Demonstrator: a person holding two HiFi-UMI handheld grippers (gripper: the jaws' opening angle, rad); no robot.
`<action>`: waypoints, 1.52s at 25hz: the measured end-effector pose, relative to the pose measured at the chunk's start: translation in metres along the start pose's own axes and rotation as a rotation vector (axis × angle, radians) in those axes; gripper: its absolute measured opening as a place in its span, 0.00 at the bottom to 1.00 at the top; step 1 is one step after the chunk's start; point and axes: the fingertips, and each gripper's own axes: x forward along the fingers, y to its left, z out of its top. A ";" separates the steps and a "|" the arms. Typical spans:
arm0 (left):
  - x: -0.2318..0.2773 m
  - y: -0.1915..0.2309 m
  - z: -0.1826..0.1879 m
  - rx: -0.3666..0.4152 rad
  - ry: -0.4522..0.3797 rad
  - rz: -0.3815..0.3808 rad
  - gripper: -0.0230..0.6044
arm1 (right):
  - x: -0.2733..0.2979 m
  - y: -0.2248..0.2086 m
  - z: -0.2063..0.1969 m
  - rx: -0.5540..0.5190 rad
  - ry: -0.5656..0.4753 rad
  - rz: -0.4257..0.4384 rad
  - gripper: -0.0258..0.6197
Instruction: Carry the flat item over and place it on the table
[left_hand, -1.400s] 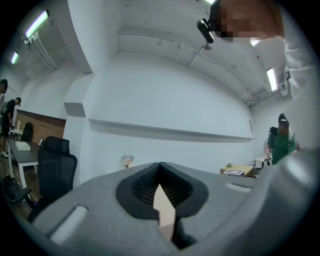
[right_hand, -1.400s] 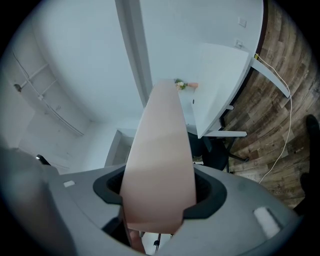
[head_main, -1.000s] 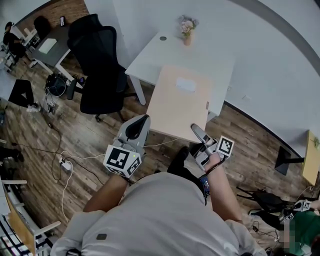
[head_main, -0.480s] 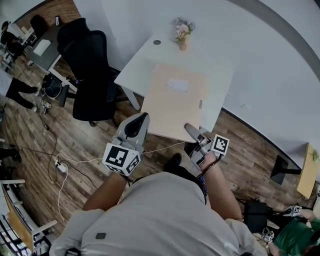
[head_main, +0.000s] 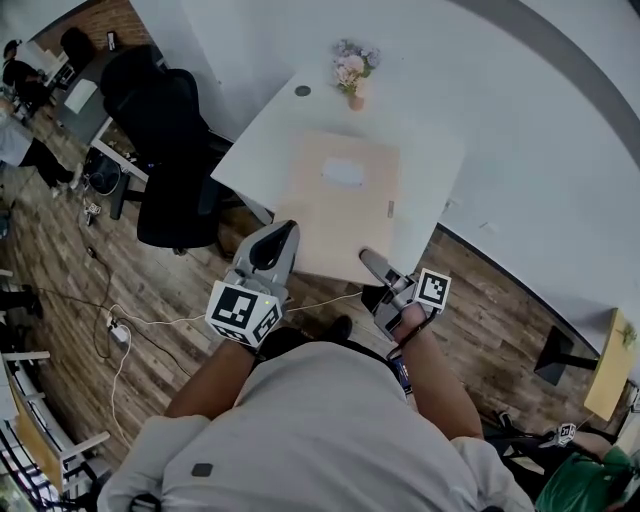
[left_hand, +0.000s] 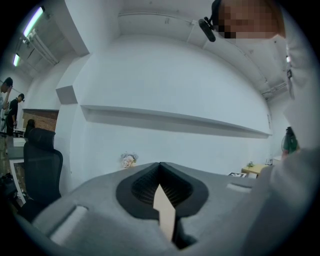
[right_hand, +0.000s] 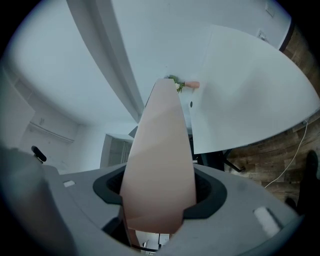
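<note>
The flat item is a pale beige board (head_main: 340, 205) with a white label on top, held level between both grippers. Its far half lies over the white table (head_main: 440, 150), and its near edge hangs past the table's front. My left gripper (head_main: 283, 232) is shut on the near left corner, where the board's thin edge (left_hand: 164, 212) shows between the jaws. My right gripper (head_main: 368, 258) is shut on the near right corner. In the right gripper view the board (right_hand: 160, 160) runs out from the jaws toward the table (right_hand: 250, 85).
A small vase of flowers (head_main: 350, 75) stands at the table's far edge, beyond the board. A black office chair (head_main: 165, 130) stands left of the table. Cables and a power strip (head_main: 122, 330) lie on the wooden floor. White walls rise behind the table.
Both grippers and the board have moved forward, so more of the board now lies over the table. The grips have not changed.
</note>
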 end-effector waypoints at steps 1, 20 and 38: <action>0.006 -0.001 -0.001 0.000 0.004 0.001 0.04 | 0.001 -0.001 0.005 0.002 0.002 -0.001 0.50; 0.093 0.050 -0.010 -0.029 0.049 -0.017 0.04 | 0.038 -0.036 0.095 0.014 -0.034 -0.057 0.50; 0.181 0.146 -0.062 -0.102 0.196 -0.092 0.04 | 0.100 -0.130 0.161 0.076 -0.105 -0.231 0.50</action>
